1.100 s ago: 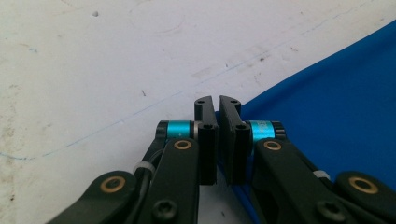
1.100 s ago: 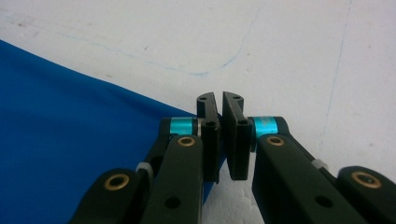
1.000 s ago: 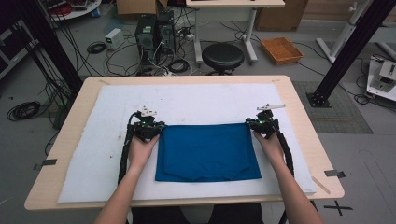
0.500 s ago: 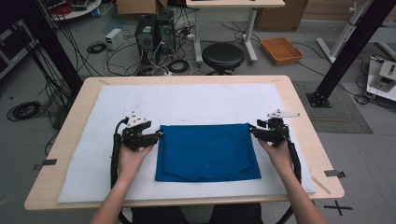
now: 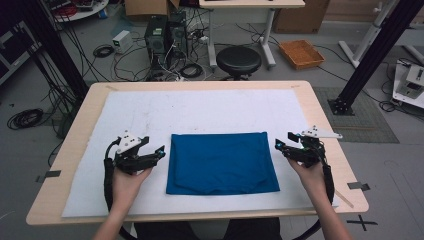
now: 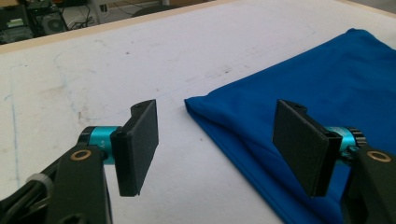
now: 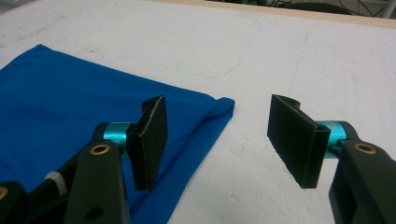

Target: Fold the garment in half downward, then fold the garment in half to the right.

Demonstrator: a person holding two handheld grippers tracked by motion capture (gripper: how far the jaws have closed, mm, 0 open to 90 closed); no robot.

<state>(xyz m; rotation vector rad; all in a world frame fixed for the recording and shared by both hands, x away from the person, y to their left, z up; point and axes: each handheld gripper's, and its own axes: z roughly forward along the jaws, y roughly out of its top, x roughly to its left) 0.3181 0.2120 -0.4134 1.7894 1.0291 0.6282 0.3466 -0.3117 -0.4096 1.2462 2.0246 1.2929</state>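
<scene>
A folded blue cloth lies flat in the middle of the white mat. My left gripper sits just off the cloth's left edge, and its jaws have just been opening; they stand wide with nothing between them. In the left gripper view the cloth's near corner lies ahead of the left gripper. My right gripper hovers just past the cloth's right edge, and its jaws have also just been opening and stand empty. In the right gripper view the cloth's corner shows between the jaws of the right gripper, farther off.
The mat covers most of a wooden table. Beyond the far edge stand a black stool, computer cases with cables, and an orange tray on the floor. Black frame posts rise at the right.
Both grippers have let go of the cloth's far corners, opened wide, and drawn outward and toward the near side. The cloth stays flat where it lay.
</scene>
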